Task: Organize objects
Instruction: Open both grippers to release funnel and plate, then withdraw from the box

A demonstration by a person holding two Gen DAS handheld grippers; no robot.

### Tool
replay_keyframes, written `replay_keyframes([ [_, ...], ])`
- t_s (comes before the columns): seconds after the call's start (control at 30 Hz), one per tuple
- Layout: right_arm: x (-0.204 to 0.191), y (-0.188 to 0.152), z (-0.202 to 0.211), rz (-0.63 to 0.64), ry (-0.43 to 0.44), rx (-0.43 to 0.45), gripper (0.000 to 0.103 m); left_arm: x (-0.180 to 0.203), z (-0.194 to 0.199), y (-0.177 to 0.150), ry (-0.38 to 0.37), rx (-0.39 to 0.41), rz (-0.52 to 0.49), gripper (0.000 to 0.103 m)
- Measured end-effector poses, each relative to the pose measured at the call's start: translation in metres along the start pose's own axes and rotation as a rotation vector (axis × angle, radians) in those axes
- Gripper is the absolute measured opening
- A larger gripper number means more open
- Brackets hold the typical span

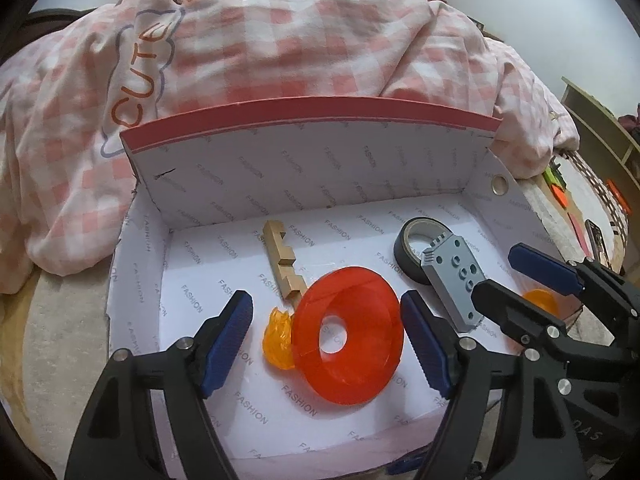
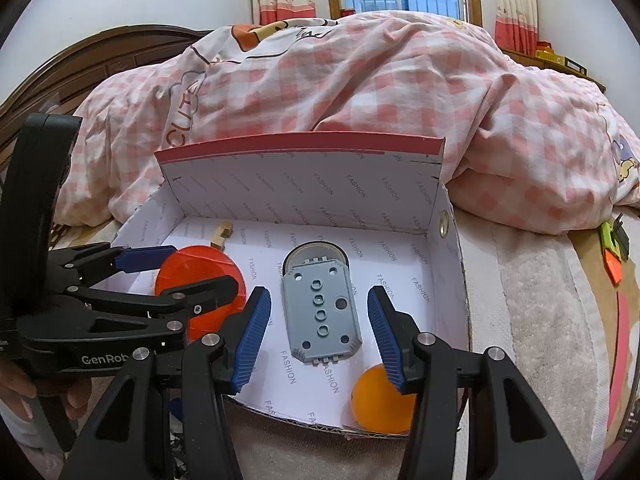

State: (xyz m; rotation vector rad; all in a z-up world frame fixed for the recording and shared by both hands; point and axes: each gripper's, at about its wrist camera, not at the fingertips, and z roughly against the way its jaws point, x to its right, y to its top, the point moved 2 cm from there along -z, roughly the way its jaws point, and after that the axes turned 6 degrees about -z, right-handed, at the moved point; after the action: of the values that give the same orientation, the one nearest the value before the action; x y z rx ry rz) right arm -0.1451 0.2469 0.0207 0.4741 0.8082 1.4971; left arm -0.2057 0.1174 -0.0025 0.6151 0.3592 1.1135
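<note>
An open white cardboard box [image 1: 312,168] [image 2: 304,184] with a red rim sits on the bed. In it lie a red ring-shaped disc [image 1: 348,332] [image 2: 200,276], a small orange crinkled piece [image 1: 278,340], a notched wooden piece [image 1: 284,264] [image 2: 221,235], a black tape roll [image 1: 416,248] [image 2: 316,254], a grey plate with holes [image 1: 452,280] [image 2: 322,312] leaning on the roll, and an orange ball [image 2: 378,404] [image 1: 542,302]. My left gripper [image 1: 326,340] [image 2: 182,270] is open with its jaws either side of the red disc. My right gripper [image 2: 320,332] [image 1: 504,276] is open around the grey plate.
A pink checked quilt [image 1: 300,40] [image 2: 360,92] is piled behind the box. A beige blanket [image 2: 528,300] covers the bed to the right. Green and orange items [image 2: 612,252] [image 1: 556,184] lie at the far right. A wooden headboard [image 2: 100,60] stands at the left.
</note>
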Motion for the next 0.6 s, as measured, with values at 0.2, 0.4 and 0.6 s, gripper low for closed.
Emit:
replay_keyframes([
  [0.2, 0.0, 0.0, 0.008, -0.01, 0.004, 0.01, 0.052, -0.003, 0.01, -0.002, -0.004, 0.0, -0.002, 0.077],
  [0.4, 0.0, -0.003, 0.021, -0.022, 0.012, 0.025, 0.052, 0.002, 0.023, -0.006, -0.007, 0.014, -0.011, 0.077],
  [0.6, -0.003, -0.011, 0.035, -0.038, 0.02, 0.031, 0.052, 0.009, 0.036, -0.012, -0.008, 0.022, -0.015, 0.077],
])
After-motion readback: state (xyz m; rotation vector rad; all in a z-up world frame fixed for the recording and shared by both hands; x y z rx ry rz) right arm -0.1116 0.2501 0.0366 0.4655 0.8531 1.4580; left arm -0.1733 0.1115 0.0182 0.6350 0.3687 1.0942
